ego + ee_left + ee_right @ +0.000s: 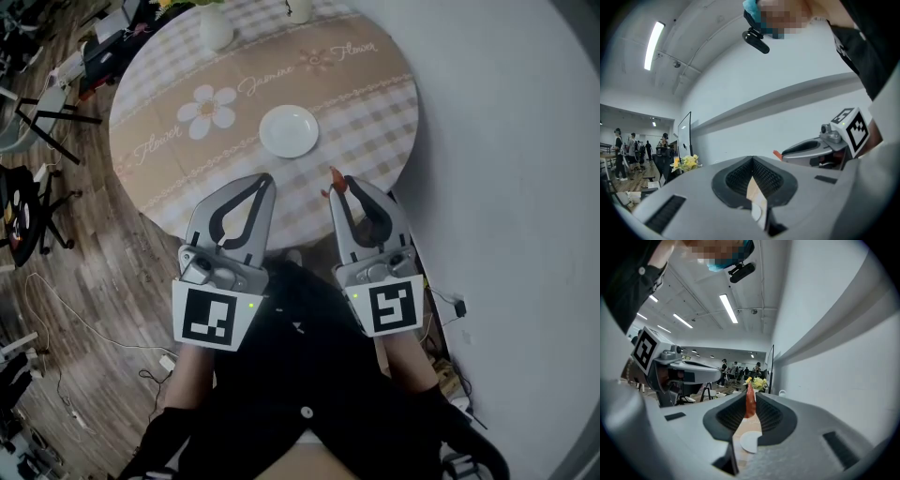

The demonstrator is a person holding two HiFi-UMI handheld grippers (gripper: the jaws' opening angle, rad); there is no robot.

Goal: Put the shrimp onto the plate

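While right gripper point(339, 180) clamps shrimp point(750, 401) at its tips, left gripper point(265, 178) is closed on nothing. Both hover short of the plate point(289, 130); no contact.

The left gripper point(267, 178) and right gripper point(339, 181) are pale grey, each with two curved jaws around a dark loop-shaped opening, lined with black ribbed pads point(740, 177). Each carries a white cube point(215, 316) printed with black square markers, and a small green light point(253, 305) glows at its upper corner. The person wears a black top point(281, 375) with black sleeves point(164, 436) and a white button point(306, 412).
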